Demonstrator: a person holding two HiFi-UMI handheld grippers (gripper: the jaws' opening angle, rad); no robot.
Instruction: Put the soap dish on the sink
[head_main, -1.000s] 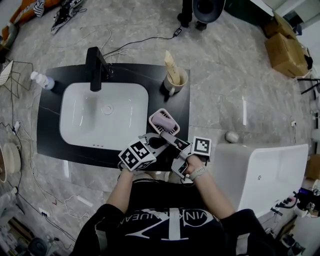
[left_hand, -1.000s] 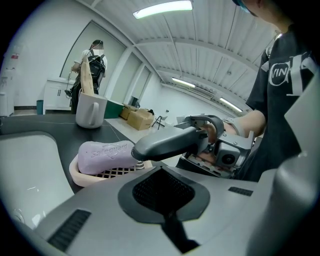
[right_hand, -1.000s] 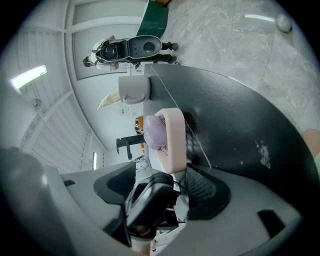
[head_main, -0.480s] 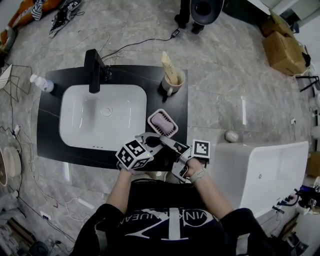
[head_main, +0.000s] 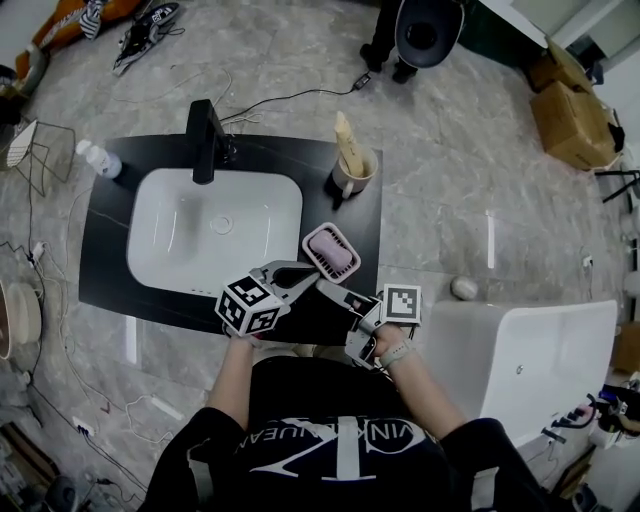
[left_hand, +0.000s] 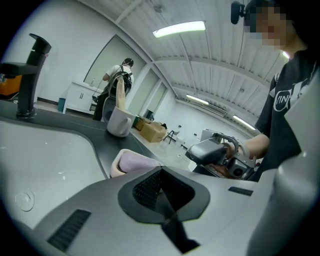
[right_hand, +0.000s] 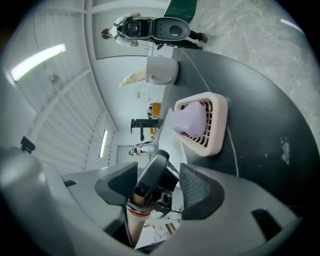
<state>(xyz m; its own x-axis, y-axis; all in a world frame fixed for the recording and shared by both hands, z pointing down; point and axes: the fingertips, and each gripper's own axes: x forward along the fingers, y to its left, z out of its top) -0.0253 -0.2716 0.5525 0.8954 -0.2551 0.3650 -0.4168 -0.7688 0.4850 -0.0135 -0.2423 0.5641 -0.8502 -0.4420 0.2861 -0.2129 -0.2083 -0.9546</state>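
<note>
While the head view looks down, the soap dish (head_main: 331, 252) sits at frame centre on the black counter (head_main: 362, 212), between the right rim of the white sink (head_main: 160, 250) and the counter's right edge, with a purple soap bar in it. Bare counter lies above it, up to the cup (head_main: 352, 172) near the back edge. The left gripper (head_main: 283, 275) hangs just below and left of the dish, over the counter's front edge. The right gripper (head_main: 335, 293) reaches in from the lower right, close beside it.

From the left gripper view, the left gripper (left_hand: 161, 172) has its jaws pressed together on nothing. The soap dish (left_hand: 131, 162) stands just past them, apart from them, with the sink (left_hand: 45, 155) at the left of the frame.

From the right gripper view, the right gripper (right_hand: 157, 187) has its jaws apart and empty, the left gripper showing through the gap. The soap dish (right_hand: 212, 125) rests above them, clear counter (right_hand: 270, 125) to its right.
</note>
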